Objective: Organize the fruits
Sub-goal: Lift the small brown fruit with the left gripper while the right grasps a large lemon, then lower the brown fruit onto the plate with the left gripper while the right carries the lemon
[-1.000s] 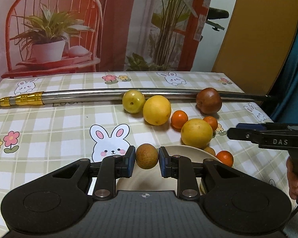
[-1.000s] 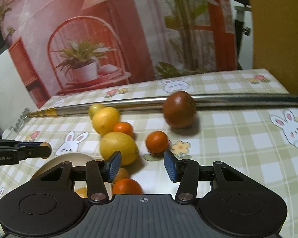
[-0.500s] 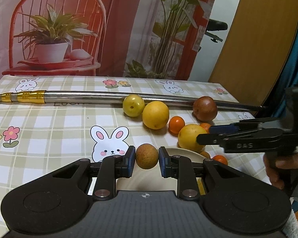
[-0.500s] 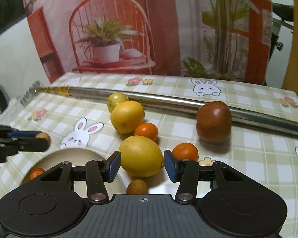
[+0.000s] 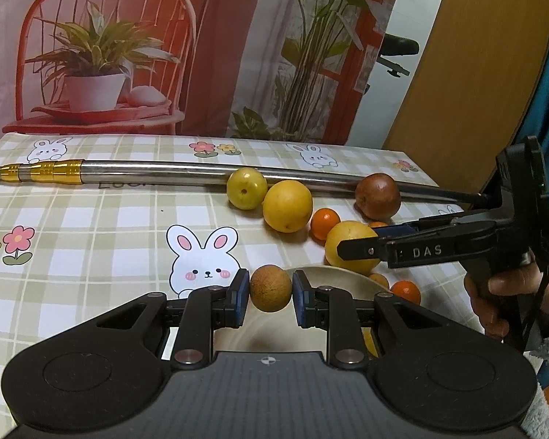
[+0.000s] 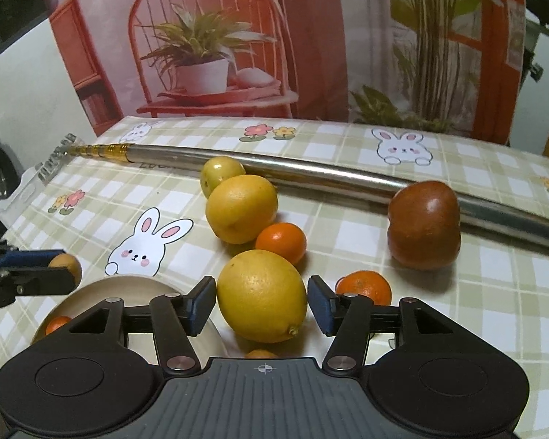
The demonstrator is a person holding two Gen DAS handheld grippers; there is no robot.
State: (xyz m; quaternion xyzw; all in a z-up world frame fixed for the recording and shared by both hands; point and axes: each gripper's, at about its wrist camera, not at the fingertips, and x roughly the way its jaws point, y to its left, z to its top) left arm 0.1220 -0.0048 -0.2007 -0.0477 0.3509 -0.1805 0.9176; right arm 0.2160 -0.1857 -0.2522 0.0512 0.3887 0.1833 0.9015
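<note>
My left gripper (image 5: 270,288) is shut on a small round brown fruit (image 5: 271,288) and holds it over the beige bowl (image 5: 325,274). My right gripper (image 6: 261,300) is open, its pads on either side of a large lemon (image 6: 261,294) that lies on the table beside the bowl (image 6: 128,287). A small orange (image 6: 56,323) lies in the bowl. On the cloth lie a second lemon (image 6: 241,208), a yellow-green plum (image 6: 221,175), two small oranges (image 6: 282,241) (image 6: 364,287) and a dark red-brown fruit (image 6: 422,225).
A long steel pole (image 5: 164,173) with a gold end lies across the table behind the fruit. Another small brown fruit (image 6: 261,354) lies just under my right gripper. The left gripper shows at the left edge of the right wrist view (image 6: 25,274).
My right gripper has moved left and forward until its open fingers straddle the large lemon. My left gripper still holds the brown fruit over the bowl, little moved.
</note>
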